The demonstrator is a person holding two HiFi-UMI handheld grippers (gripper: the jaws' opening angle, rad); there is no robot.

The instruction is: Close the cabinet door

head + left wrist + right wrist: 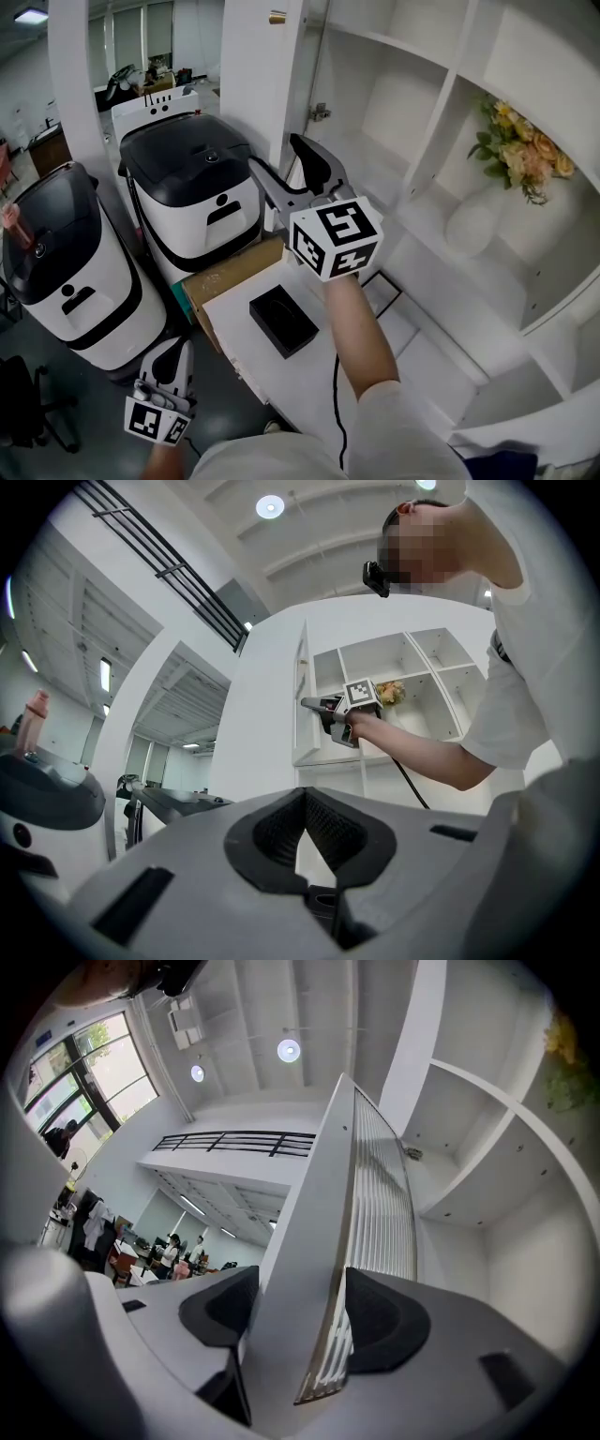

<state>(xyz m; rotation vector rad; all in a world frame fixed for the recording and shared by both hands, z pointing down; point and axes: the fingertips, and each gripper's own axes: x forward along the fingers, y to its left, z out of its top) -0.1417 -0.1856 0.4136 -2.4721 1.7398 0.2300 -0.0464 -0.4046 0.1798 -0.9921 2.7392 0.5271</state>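
The white cabinet door (253, 66) stands open, swung out from the shelf unit (422, 112). My right gripper (277, 155) reaches up to the door's free edge, one jaw on each side of it. In the right gripper view the door (319, 1241), with its ribbed glass inner face, fills the gap of the right gripper (295, 1312) and both dark pads lie against it. My left gripper (172, 349) hangs low at the bottom left, far from the cabinet, its tips (305, 794) together and holding nothing. The left gripper view also shows the right gripper (309, 703) at the door (267, 705).
Two white machines with black lids (192, 187) (66, 262) stand left of the door. A cardboard box (230, 272) and a black tray (281, 319) lie on a white surface below. A vase of flowers (520, 155) sits in a shelf compartment. A hinge (322, 112) shows on the cabinet's side wall.
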